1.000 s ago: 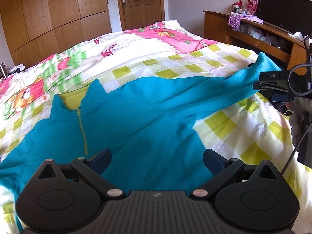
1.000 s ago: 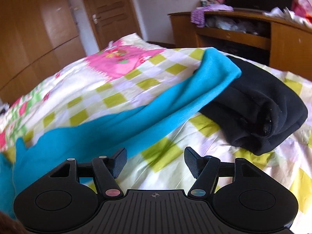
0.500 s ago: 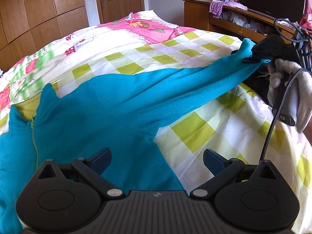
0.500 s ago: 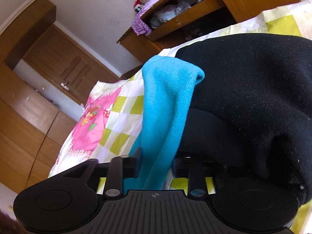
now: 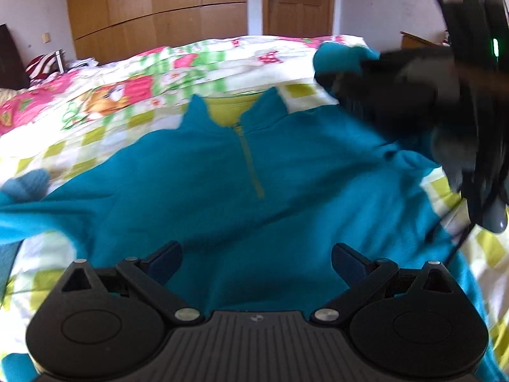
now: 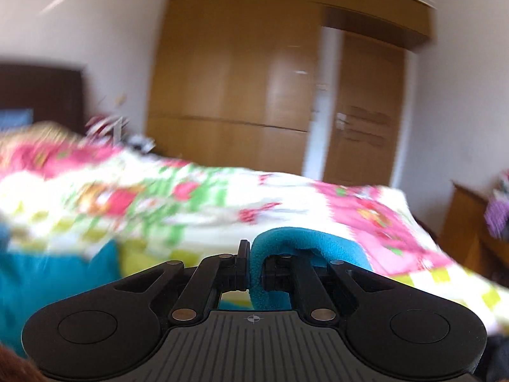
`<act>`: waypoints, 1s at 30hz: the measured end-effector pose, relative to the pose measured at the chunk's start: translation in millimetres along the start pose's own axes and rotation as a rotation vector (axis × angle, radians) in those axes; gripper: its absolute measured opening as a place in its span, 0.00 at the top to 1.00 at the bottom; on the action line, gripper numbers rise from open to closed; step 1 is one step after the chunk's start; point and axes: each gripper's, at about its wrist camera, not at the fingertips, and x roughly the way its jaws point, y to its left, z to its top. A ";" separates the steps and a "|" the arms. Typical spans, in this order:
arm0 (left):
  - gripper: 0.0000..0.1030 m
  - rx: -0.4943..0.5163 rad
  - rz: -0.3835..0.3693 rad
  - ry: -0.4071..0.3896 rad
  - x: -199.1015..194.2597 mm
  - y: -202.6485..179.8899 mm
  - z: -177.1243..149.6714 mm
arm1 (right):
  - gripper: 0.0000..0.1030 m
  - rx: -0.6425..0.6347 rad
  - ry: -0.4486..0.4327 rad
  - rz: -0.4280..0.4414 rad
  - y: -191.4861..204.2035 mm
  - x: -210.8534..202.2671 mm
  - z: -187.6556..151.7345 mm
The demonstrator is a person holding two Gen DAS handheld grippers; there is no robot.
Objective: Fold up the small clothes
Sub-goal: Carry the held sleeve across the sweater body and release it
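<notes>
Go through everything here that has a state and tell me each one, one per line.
Left gripper: open, empty, over the top's body.
Right gripper: shut on the sleeve, jaws just closed.
Blue fleece top: spread front up on the bed, not folded.
Sleeve: lifted, pinched at the cuff.
Zip: closed along the part that shows.
Door: shut.
Wardrobe: doors shut.

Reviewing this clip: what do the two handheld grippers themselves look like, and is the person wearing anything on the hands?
Both are matte black plastic. The left gripper has a ribbed centre plate, two round side discs, silver pivot pins and dark blue finger pads. The right gripper has the same build, with a small crosshair mark. Seen from the left wrist, its body trails black cables, shows a green light, and a grey knitted glove grips it.
</notes>
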 end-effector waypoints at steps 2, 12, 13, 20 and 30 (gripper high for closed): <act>0.00 0.033 0.041 0.040 -1.6 18.0 -15.8 | 0.93 -0.230 0.041 0.136 75.0 5.0 -20.1; 0.00 -0.075 -0.025 -0.015 -13.2 57.4 -38.2 | 0.77 -0.428 0.239 0.255 146.0 13.0 -52.7; 0.00 -0.085 -0.031 -0.017 -14.0 60.0 -39.0 | 0.61 -0.419 0.237 0.263 143.4 10.2 -50.1; 0.00 -0.083 -0.020 -0.018 -25.2 62.2 -45.0 | 0.42 0.068 0.340 0.403 116.2 42.2 -18.0; 0.00 -0.094 -0.004 -0.026 -39.7 69.7 -52.3 | 0.93 -0.012 0.204 0.354 163.0 50.1 12.4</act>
